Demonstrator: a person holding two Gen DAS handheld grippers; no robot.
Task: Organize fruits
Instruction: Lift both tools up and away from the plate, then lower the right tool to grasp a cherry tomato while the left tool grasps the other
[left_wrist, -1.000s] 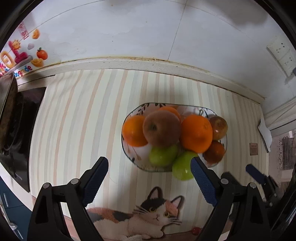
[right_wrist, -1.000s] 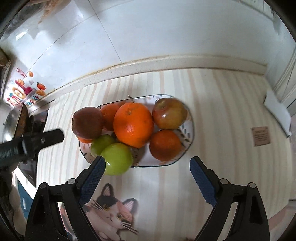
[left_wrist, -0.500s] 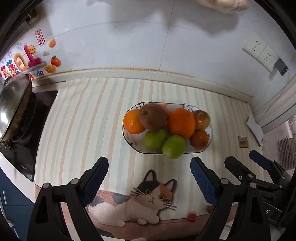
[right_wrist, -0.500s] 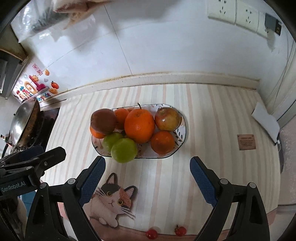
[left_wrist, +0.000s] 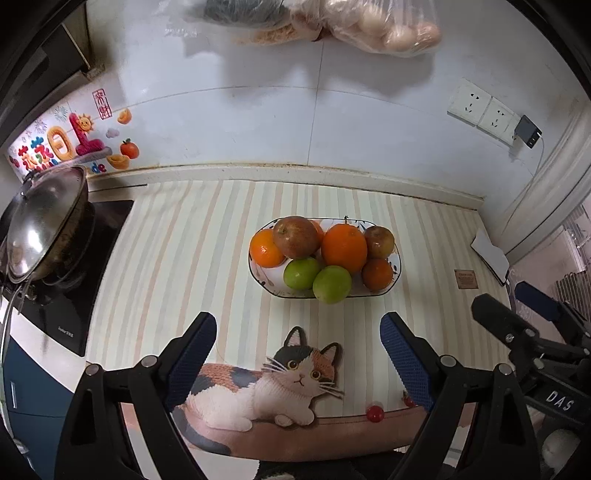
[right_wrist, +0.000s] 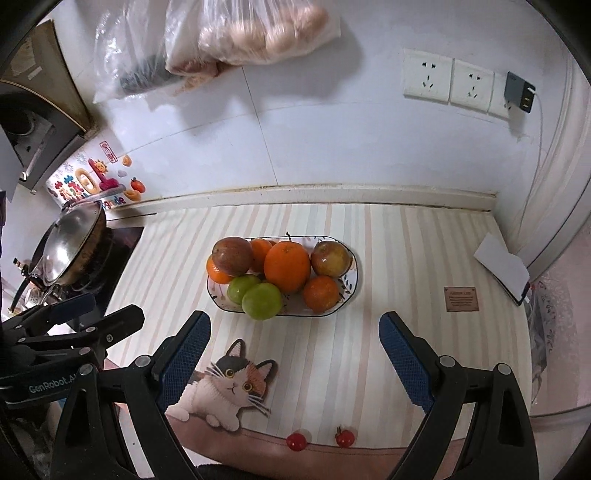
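Both grippers have pulled back from the oval patterned fruit plate (left_wrist: 394, 277), so more striped counter mat (left_wrist: 166, 266) shows. Left wrist view: your left gripper (left_wrist: 298, 363) has its fingers spread wide and empty, the plate at twelve o'clock. Right wrist view: your right gripper (right_wrist: 294, 356) is equally wide and empty, the plate (right_wrist: 354, 286) at twelve o'clock, piled with oranges, apples and green fruit.

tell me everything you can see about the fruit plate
The fruit plate is a shallow oblong dish, white and glossy like ceramic, with a thin dark rim and small leaf prints. It sits flat on the striped counter mat, beyond the printed cat. It is heaped with fruit: two green apples at the near edge, a large orange in the middle, smaller oranges and reddish apples around it. Neither tool touches it; both are open and short of it.
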